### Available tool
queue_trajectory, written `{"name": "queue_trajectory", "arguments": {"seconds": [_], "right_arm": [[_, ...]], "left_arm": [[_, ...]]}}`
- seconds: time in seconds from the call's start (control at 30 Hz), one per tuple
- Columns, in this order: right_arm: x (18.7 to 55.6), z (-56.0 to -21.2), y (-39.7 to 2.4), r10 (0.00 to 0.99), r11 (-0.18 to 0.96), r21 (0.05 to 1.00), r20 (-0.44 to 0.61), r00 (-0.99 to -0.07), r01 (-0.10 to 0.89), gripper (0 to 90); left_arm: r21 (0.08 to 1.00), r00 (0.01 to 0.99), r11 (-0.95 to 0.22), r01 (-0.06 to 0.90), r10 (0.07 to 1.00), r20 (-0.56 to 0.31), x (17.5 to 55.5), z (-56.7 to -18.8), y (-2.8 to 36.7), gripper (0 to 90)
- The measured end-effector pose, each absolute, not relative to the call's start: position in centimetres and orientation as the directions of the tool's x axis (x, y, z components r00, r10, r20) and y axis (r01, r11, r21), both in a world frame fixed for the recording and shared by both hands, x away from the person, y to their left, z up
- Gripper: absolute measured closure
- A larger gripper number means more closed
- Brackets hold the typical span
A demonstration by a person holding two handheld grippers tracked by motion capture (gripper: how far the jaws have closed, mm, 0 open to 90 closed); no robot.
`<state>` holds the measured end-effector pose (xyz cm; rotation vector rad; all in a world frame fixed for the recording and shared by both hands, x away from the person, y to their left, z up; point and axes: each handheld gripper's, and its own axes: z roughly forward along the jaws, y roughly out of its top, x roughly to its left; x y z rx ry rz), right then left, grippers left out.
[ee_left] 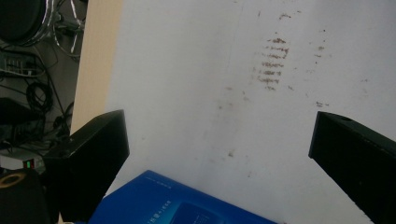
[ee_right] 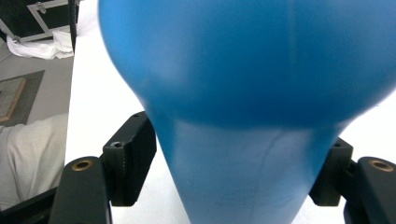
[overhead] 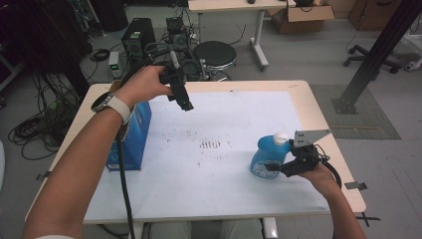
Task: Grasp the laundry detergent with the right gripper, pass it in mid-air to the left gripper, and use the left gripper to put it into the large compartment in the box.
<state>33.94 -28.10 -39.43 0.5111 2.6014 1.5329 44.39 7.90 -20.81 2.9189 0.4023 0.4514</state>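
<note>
Right now my right gripper [overhead: 276, 167] has its jaws closed on the narrow part of the blue bottle [overhead: 267, 155], near the table's [overhead: 298, 87] right front edge. From the high view the bottle leans, its long axis tilted and its white cap [overhead: 280, 138] up and away from me. My right gripper view adds the jaws pressing both sides of its neck. My left gripper [overhead: 185, 103] hangs wide open, holding nothing, above the blue box [ee_left: 177, 203] at the table's left.
</note>
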Motion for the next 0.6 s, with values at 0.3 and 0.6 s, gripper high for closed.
{"name": "queue_trajectory", "arguments": {"seconds": [0.3, 0.6], "right_arm": [[33.96, -39.29, -28.13, 0.333, 0.441, 0.865, 0.088, -0.939, 0.238, 33.8], [33.96, -39.25, -28.15, 0.337, 0.443, 0.867, 0.073, -0.939, 0.227, 37.9]], "left_arm": [[0.203, 0.918, -0.950, 0.237, 0.287, 0.273, 44.41, -20.83, 7.81, 5.5], [0.200, 0.917, -0.949, 0.244, 0.293, 0.272, 44.35, -20.77, 8.00, 5.4]]}}
